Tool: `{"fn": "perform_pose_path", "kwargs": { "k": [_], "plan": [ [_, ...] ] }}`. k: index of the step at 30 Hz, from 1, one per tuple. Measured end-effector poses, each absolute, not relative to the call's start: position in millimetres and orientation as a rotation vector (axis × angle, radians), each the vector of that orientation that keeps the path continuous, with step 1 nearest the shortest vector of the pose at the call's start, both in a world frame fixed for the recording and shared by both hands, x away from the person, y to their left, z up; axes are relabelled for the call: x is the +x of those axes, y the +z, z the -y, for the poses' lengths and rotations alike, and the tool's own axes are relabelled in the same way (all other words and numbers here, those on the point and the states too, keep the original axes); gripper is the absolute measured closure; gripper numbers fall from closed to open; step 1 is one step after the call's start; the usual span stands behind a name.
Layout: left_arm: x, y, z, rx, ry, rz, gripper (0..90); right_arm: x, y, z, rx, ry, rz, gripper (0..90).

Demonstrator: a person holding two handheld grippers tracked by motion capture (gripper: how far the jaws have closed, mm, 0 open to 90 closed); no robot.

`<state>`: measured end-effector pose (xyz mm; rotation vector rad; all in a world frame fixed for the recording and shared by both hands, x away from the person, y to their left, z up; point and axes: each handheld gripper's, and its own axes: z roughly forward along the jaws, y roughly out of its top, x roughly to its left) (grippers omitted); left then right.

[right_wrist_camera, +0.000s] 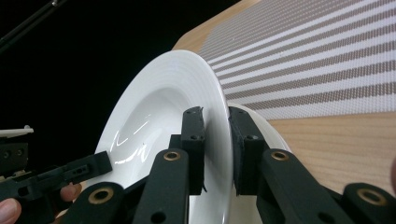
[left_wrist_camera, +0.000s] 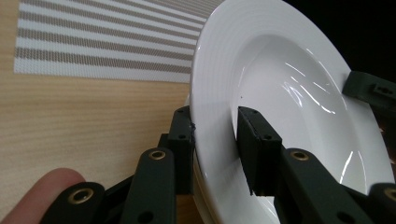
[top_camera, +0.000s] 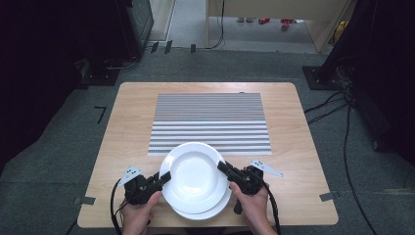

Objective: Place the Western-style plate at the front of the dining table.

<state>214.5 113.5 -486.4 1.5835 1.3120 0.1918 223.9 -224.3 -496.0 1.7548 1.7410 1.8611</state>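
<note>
The rectangular light-wood table (top_camera: 122, 122) carries a grey-and-white striped woven placemat (top_camera: 210, 120) across its centre and far half. At the 6 o'clock edge of the placemat, in the high view, sit two round white ceramic deep plates. The upper white plate (top_camera: 195, 175) overlaps the lower white plate (top_camera: 215, 211), of which a crescent of rim shows at 5 to 6 o'clock beneath the upper one.

The left gripper (top_camera: 164, 178) meets the upper plate at its 9 o'clock rim. In the left gripper view its jaws stand on either side of that rim (left_wrist_camera: 210, 93), one on the underside and one on the inner face, closed down onto it. No gap is visible between pads and porcelain.

The right gripper (top_camera: 224, 168) meets the same plate at its 3 o'clock rim. In the right gripper view its jaws clamp the rim (right_wrist_camera: 215, 107) from both faces, nearly together.

In both gripper views the upper plate appears tilted on edge relative to the camera. Each gripper is held in a hand entering from 6 o'clock.
</note>
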Motion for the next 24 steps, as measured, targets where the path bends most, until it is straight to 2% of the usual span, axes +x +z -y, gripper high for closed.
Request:
{"fn": "perform_pose_path", "kwargs": {
  "k": [13,24],
  "plan": [
    [242.5,-467.1,-112.4,1.549,0.184,-1.295,71.0,242.1,-478.0,227.0,1.712,1.882,-1.738,78.9],
    [281.7,-447.6,-104.5,1.541,0.176,-1.277,72.1,274.7,-463.1,235.9,1.718,1.891,-1.715,78.7]
  ]
}}
